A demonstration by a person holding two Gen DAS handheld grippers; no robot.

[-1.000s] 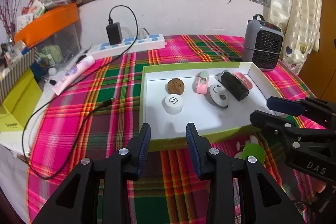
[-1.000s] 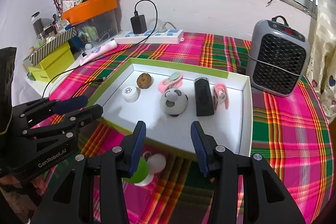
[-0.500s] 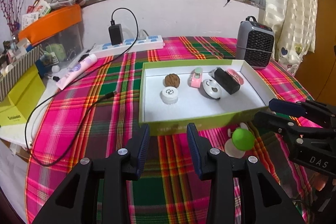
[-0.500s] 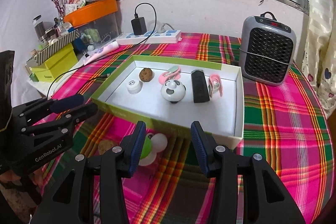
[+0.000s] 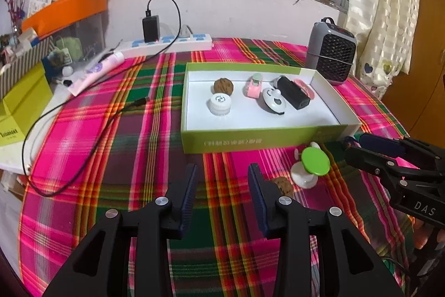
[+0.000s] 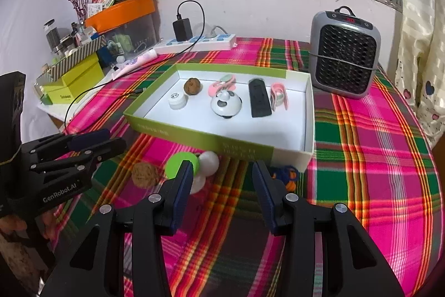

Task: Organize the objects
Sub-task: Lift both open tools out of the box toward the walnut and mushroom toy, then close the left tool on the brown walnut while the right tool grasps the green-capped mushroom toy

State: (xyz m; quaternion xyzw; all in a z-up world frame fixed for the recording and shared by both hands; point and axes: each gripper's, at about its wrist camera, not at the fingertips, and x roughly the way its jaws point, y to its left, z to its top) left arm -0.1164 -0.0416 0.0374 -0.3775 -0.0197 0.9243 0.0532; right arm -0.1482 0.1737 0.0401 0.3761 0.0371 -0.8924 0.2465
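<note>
A green-sided box with a white inside (image 5: 261, 139) (image 6: 194, 137) sits on the plaid cloth. It holds a walnut (image 5: 223, 85), a white cap (image 5: 219, 103), a pink clip (image 5: 253, 85), a white panda toy (image 5: 274, 100), a black block (image 5: 293, 92) and another pink clip (image 6: 279, 95). In front of the box lie a green-and-white toy (image 5: 311, 167) (image 6: 192, 167), a second walnut (image 5: 283, 185) (image 6: 144, 174) and a blue-orange item (image 6: 286, 176). My left gripper (image 5: 222, 194) is open and empty above the cloth. My right gripper (image 6: 222, 185) is open and empty near the toy.
A grey heater (image 6: 345, 57) stands behind the box on the right. A power strip with a charger (image 5: 167, 42) and its cable (image 5: 83, 130) lie at the back left. A yellow box (image 5: 19, 107) and an orange-lidded bin (image 5: 66, 16) stand on the left.
Both grippers have pulled back from the box toward the table's near edge. The loose walnut and blue-orange item in front of the box have come into view.
</note>
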